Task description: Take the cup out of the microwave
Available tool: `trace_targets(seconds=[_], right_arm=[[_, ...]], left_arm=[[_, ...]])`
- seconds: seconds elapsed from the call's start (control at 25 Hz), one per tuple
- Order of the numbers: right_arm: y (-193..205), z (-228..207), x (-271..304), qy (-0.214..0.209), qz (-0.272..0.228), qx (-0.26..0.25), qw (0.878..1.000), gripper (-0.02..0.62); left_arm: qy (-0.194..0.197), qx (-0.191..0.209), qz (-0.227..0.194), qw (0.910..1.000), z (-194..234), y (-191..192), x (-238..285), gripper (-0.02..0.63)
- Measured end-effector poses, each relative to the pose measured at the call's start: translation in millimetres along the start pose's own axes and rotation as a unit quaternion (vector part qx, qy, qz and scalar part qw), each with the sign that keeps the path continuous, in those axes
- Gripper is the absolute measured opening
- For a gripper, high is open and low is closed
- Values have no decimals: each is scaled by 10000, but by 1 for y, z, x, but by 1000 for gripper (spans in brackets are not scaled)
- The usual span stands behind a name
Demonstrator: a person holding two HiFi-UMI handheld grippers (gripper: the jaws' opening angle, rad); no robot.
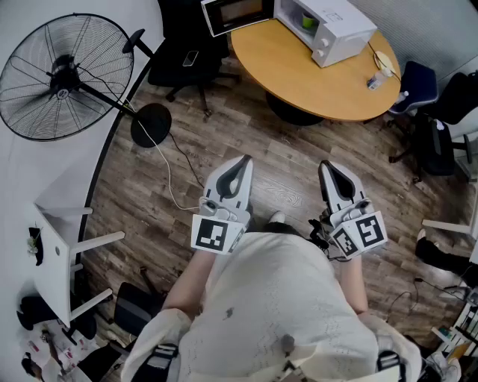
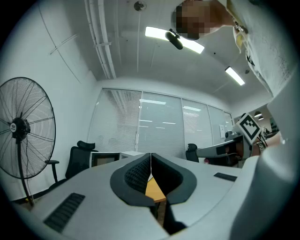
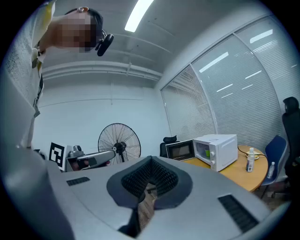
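A white microwave (image 1: 332, 26) stands on the round wooden table (image 1: 299, 74) at the far end of the room, its door (image 1: 235, 13) swung open to the left. A green cup (image 1: 307, 21) sits inside it and also shows in the right gripper view as the cup (image 3: 207, 152) within the microwave (image 3: 218, 150). My left gripper (image 1: 243, 160) and right gripper (image 1: 328, 166) are held close to my body over the wooden floor, well short of the table. Both point level toward the table. The left gripper (image 2: 151, 155) and right gripper (image 3: 151, 159) are shut, with nothing between the jaws.
A large standing fan (image 1: 66, 77) is at the left, its cable trailing across the floor. A black office chair (image 1: 187, 60) stands left of the table and a blue chair (image 1: 414, 82) on its right. A small bottle (image 1: 376, 78) stands near the table's right edge.
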State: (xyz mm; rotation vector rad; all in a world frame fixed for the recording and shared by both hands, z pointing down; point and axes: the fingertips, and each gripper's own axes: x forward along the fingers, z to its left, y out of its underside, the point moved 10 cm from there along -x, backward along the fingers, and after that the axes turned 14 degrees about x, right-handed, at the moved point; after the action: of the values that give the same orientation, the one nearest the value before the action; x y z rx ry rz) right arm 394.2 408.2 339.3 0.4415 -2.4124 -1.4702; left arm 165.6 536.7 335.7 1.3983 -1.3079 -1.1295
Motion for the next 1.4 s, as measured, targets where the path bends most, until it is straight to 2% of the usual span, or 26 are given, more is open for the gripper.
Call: trace_targets(seconds=[0.16, 0.28, 0.48, 0.72, 0.88, 1.04, 1.16, 1.4], right_arm=[[4, 8, -12, -159, 150, 77, 9997, 6], [12, 13, -19, -249, 280, 96, 9993, 6], [13, 18, -17, -167, 253, 30, 9995, 6], [13, 11, -3, 136, 143, 145, 9997, 6], [8, 6, 23, 342, 99, 252, 9990, 6], [2, 13, 68, 565, -90, 311, 9979, 6], [-2, 17, 101, 656, -250, 340, 9970, 8], [-7, 24, 154, 705, -242, 230, 9970, 8]], left_arm=[[-272, -306, 11, 9992, -16, -3, -15, 22], [-336, -354, 169, 9987, -32, 5, -30, 22], [-121, -291, 275, 9991, -31, 14, -35, 23], [57, -346, 288, 9990, -7, 26, -10, 21], [305, -298, 250, 9988, 21, 27, 14, 22], [486, -271, 183, 9983, 70, 32, 32, 21], [534, -179, 220, 9982, 107, 39, 43, 22], [526, -308, 216, 9979, 162, 50, 64, 21]])
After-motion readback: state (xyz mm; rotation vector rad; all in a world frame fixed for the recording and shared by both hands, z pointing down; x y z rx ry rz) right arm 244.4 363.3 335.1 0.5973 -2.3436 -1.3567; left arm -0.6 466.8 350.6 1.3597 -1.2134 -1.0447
